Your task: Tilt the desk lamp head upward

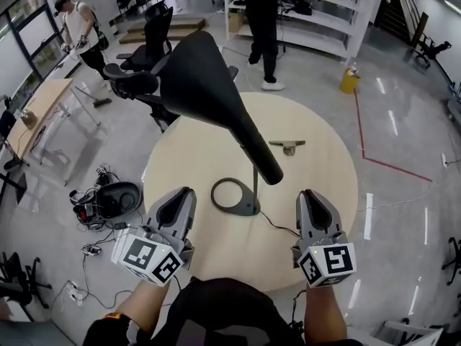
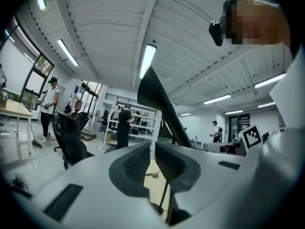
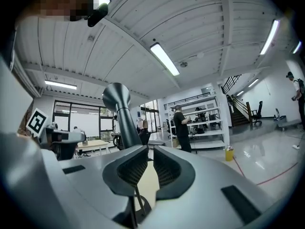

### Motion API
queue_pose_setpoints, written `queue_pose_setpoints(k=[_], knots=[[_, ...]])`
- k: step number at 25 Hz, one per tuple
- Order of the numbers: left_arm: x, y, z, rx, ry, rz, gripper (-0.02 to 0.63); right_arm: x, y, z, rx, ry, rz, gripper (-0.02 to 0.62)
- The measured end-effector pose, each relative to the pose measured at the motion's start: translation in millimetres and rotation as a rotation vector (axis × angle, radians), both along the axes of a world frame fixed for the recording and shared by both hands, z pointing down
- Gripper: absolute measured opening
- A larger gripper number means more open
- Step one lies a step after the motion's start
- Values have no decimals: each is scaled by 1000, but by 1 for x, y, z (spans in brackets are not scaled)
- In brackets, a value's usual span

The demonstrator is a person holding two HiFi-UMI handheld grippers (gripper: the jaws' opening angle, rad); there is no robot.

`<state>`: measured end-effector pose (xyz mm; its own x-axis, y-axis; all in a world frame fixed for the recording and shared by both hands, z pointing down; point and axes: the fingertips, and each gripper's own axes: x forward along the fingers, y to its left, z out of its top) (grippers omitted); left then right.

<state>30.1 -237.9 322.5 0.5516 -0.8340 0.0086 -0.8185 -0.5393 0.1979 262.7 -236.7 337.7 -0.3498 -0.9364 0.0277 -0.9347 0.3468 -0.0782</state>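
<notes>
A black desk lamp stands on the round wooden table. Its cone-shaped head points up and away from me, and its ring base and thin stem stand near the table's front. My left gripper hovers just left of the base and my right gripper to its right; neither touches the lamp. In the left gripper view the lamp head rises beyond the left gripper. The right gripper view shows the lamp past the right gripper. Both pairs of jaws stand narrowly apart with nothing between them.
A small grey bracket lies on the table behind the lamp, and the lamp's cord runs off the front edge. Black office chairs stand at the back left. Cables and a dark bowl-shaped object lie on the floor. One person stands by white shelves.
</notes>
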Motion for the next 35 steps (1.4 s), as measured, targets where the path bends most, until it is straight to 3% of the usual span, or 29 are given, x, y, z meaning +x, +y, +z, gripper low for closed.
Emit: queue_pose_setpoints(k=[6,10,18,24,30,35], knots=[[29,75,116,-200,-155,-49,81,-12,30,66,-87,-5,-92,17],[38,107,162,-287,-214,-22,80,-40,57,110,-166,-4,-158,15],[28,127,149,-216,-192,0,80,-88,116,140,-258,-3,-203,15],[-26,190,145,-242,-170,-22,80,-142,173,134,-288,43,-221,15],[-62,251,139,-231,-114,-2,80,-173,234,119,-280,63,-157,16],[-61,291,140,-212,-104,34,80,-172,279,106,-275,66,-117,17]])
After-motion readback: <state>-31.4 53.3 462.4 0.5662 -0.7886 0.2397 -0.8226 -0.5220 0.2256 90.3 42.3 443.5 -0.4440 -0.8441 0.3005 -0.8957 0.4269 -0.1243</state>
